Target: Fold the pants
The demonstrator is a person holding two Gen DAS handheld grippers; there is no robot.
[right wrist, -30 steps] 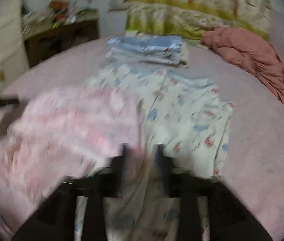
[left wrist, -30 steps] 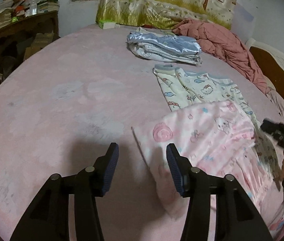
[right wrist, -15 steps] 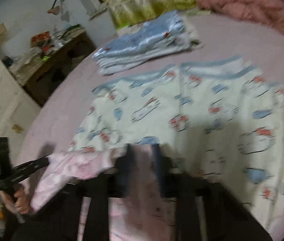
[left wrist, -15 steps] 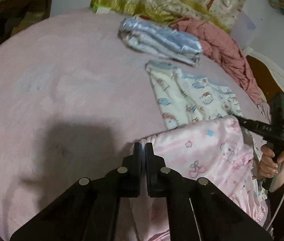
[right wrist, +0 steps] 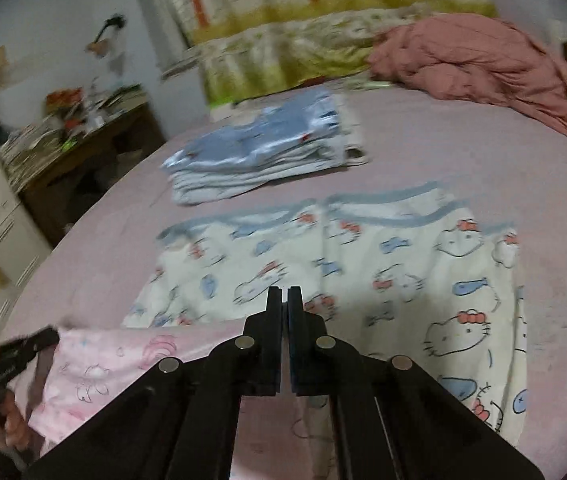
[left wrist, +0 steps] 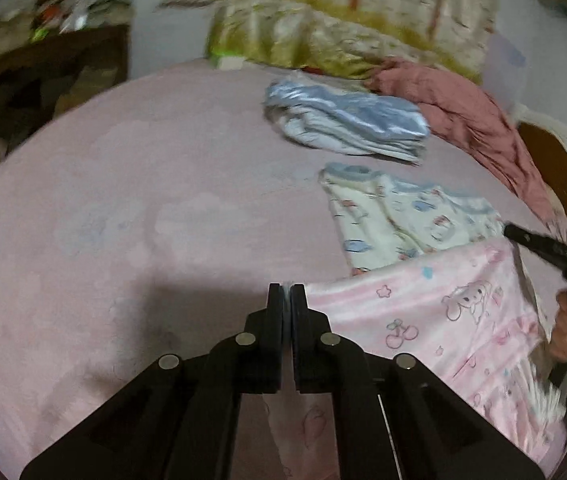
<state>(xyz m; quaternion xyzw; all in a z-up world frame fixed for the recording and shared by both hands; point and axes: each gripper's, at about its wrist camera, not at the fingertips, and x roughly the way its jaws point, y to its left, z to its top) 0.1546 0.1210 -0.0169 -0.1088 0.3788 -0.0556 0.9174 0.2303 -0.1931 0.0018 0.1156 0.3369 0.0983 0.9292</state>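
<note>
Pink printed pants point(left wrist: 435, 320) are held stretched above the pink bed point(left wrist: 143, 220) between two grippers. Left gripper point(left wrist: 286, 294): jaws closed on one corner of the pants' upper edge. Right gripper point(right wrist: 285, 296): jaws closed, pink cloth hanging beneath them; it grips the opposite corner. Beyond lies a cream cat-print garment point(right wrist: 363, 272), spread flat and partly overlapped by the pants. A folded blue satin stack point(right wrist: 267, 156) sits behind it. A crumpled rose quilt point(right wrist: 483, 68) lies near the headboard.
</note>
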